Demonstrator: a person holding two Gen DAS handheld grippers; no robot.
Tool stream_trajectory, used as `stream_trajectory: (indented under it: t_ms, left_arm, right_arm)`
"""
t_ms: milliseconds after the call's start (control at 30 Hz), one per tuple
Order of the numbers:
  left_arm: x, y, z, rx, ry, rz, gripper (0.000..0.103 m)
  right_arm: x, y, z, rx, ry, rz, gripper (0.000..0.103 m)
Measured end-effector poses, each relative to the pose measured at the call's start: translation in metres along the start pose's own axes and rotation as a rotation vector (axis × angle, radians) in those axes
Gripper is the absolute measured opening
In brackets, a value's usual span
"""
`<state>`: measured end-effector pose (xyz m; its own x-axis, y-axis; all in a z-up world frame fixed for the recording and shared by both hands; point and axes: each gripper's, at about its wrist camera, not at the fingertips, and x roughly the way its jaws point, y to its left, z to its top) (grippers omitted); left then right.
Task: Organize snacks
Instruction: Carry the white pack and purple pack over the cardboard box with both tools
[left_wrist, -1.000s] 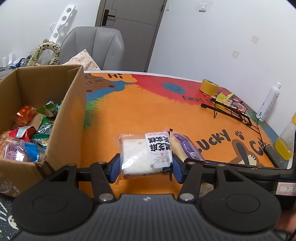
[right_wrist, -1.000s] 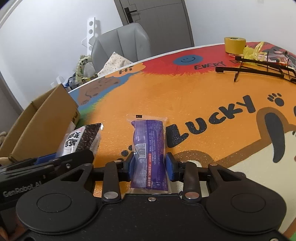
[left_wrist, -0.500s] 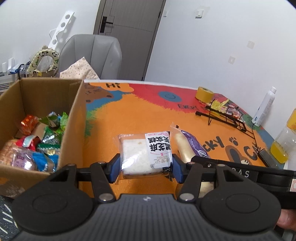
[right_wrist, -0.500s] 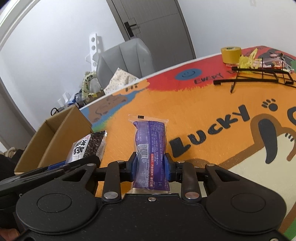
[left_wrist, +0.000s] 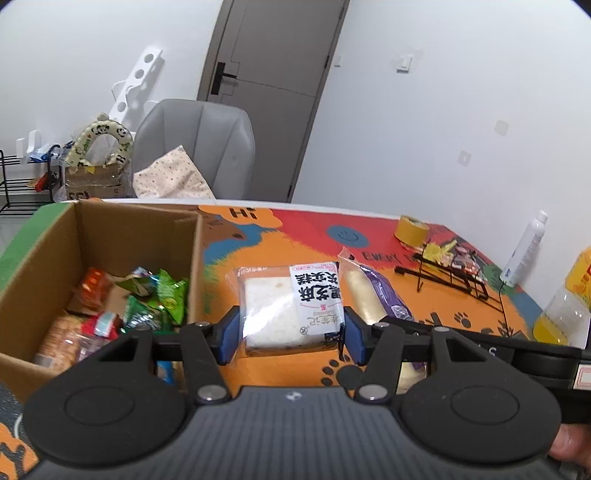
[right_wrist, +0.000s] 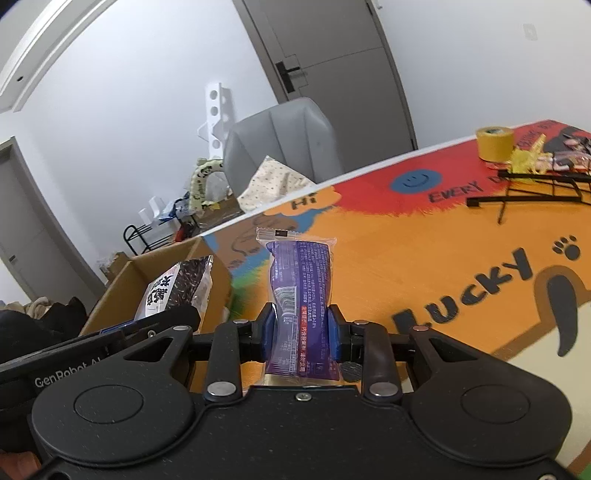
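My left gripper (left_wrist: 290, 338) is shut on a clear-wrapped white cake packet with a black-and-white label (left_wrist: 291, 302), held above the orange table mat just right of the open cardboard box (left_wrist: 110, 229). The box holds several snack packets (left_wrist: 147, 295). My right gripper (right_wrist: 299, 332) is shut on a purple snack packet (right_wrist: 301, 288), held upright above the mat. That purple packet also shows in the left wrist view (left_wrist: 380, 295), close to the right of my left gripper. The cake packet shows in the right wrist view (right_wrist: 177, 291), in front of the box (right_wrist: 122, 295).
A black wire rack (left_wrist: 450, 277) with small wrapped sweets, a yellow tape roll (left_wrist: 412, 230), a white bottle (left_wrist: 524, 251) and a yellow-liquid bottle (left_wrist: 569, 302) stand at the table's right side. A grey chair (left_wrist: 195, 147) stands behind the table.
Both grippers have risen with their packets and shifted left toward the box. More of the box's inside now shows in the left wrist view.
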<state>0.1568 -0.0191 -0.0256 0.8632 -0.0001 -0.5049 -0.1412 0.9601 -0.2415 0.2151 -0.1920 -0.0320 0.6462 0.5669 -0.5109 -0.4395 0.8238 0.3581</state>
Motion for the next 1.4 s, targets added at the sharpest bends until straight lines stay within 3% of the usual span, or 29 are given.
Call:
stream_trajectory:
  t_ms: [667, 1200, 1400]
  left_arm:
    - [-0.026, 0.062, 0.015, -0.065, -0.057, 0.100, 0.055]
    - [-0.018, 0.132, 0.033, -0.169, -0.068, 0.183, 0.056]
    - [-0.013, 0.146, 0.035, -0.209, -0.046, 0.188, 0.062]
  right_arm:
    - [0.018, 0.053, 0.011, -0.052, 0.003, 0.087, 0.027]
    - [0.056, 0.098, 0.019, -0.109, 0.043, 0.109, 0.027]
    - [0.071, 0.110, 0.020, -0.110, 0.065, 0.130, 0.027]
